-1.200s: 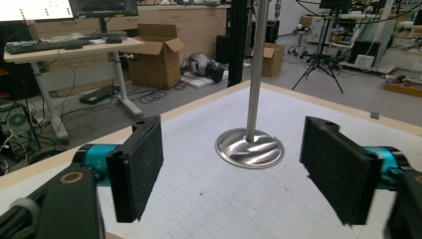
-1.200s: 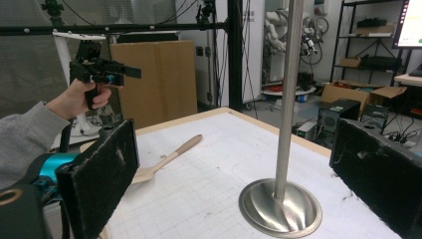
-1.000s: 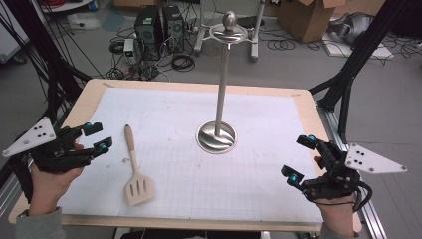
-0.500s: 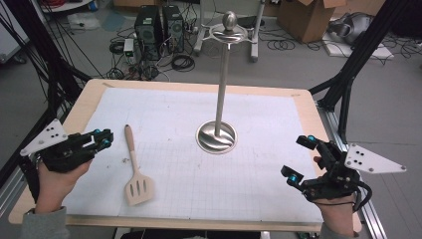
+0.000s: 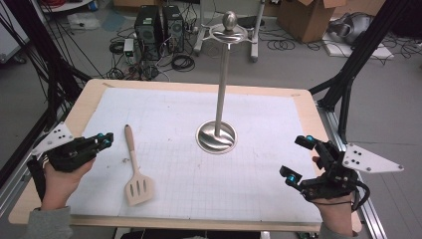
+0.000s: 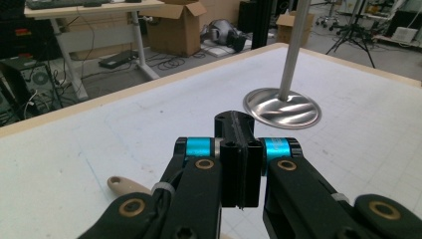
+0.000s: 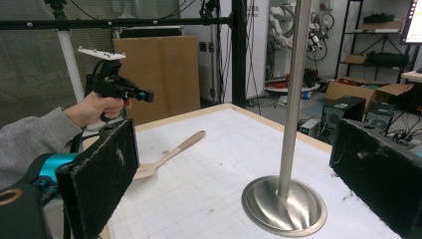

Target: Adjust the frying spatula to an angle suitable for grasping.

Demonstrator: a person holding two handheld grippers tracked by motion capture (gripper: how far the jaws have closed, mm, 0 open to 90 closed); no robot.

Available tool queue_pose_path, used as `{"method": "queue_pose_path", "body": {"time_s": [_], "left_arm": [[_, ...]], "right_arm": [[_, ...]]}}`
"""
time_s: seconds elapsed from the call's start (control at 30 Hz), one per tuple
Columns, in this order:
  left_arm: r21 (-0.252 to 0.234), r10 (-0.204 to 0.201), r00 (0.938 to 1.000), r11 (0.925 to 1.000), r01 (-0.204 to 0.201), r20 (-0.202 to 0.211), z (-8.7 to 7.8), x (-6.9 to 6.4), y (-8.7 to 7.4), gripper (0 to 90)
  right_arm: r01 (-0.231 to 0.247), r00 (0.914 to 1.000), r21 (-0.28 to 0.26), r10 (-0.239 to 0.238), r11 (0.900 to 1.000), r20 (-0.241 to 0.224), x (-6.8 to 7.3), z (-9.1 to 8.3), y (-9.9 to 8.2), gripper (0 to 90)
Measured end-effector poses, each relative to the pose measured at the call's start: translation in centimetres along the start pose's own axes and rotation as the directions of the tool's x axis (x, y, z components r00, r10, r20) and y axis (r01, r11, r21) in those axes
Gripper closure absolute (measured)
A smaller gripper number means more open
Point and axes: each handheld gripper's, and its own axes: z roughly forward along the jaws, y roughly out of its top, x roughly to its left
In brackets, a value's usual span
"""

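Hovering left tool (image 5: 103,142) just closed, clenched empty beside wooden spatula (image 5: 135,172); right tool (image 5: 300,158) released, jaws wide.

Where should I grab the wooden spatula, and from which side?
Grip the spatula by its slim handle, probably mid-length, coming straight down with jaws across it. It lies flat, the wide slotted blade nearest you, the handle pointing away, closest to the left gripper.

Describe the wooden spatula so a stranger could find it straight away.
Start at the tall steel stand with the round base in the middle of the white gridded mat. To its left lies a pale wooden spatula, handle pointing away, slotted blade nearest the person. Nothing else flat and wooden lies on the mat.
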Motion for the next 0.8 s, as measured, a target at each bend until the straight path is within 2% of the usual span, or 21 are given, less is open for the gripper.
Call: {"method": "queue_pose_path", "body": {"time_s": [0.1,0.27,0.33,0.47,0.57,0.8], "left_arm": [[0.029,-0.014,0.9998,0.9995,0.013,0.014,0.3,0.4,-0.5,89.6],[0.068,0.002,0.9998,0.9977,0.0,-0.021,0.9,0.6,-1.2,89.7],[0.072,0.002,0.9997,0.9974,-0.001,-0.023,1.1,0.8,-1.6,89.7],[0.09,-0.011,0.9978,0.9958,0.017,-0.066,1.5,1.4,-2.5,89.7],[0.096,-0.031,0.9977,0.9947,0.037,-0.06,1.8,1.8,-3.1,89.7],[0.149,-0.031,0.9976,0.988,0.04,-0.062,2.9,2.2,-3.9,89.7]], "right_arm": [[-0.002,1.0,0.005,0.002,1.0,0.004,0.0,0.0,0.0,4.1],[-0.013,0.9998,0.004,0.013,0.9999,0.015,-0.1,0.2,-0.1,4.1],[-0.009,0.9998,0.006,0.009,0.9999,0.017,-0.2,0.1,-0.1,4.1],[-0.01,0.9999,0.005,0.01,0.9999,0.013,-0.2,0.0,-0.1,4.1],[-0.011,0.9999,0.006,0.011,0.9999,0.011,-0.1,0.0,-0.1,4.1],[-0.006,1.0,0.011,0.006,0.9999,0.003,-0.1,0.3,-0.2,4.1]]}}
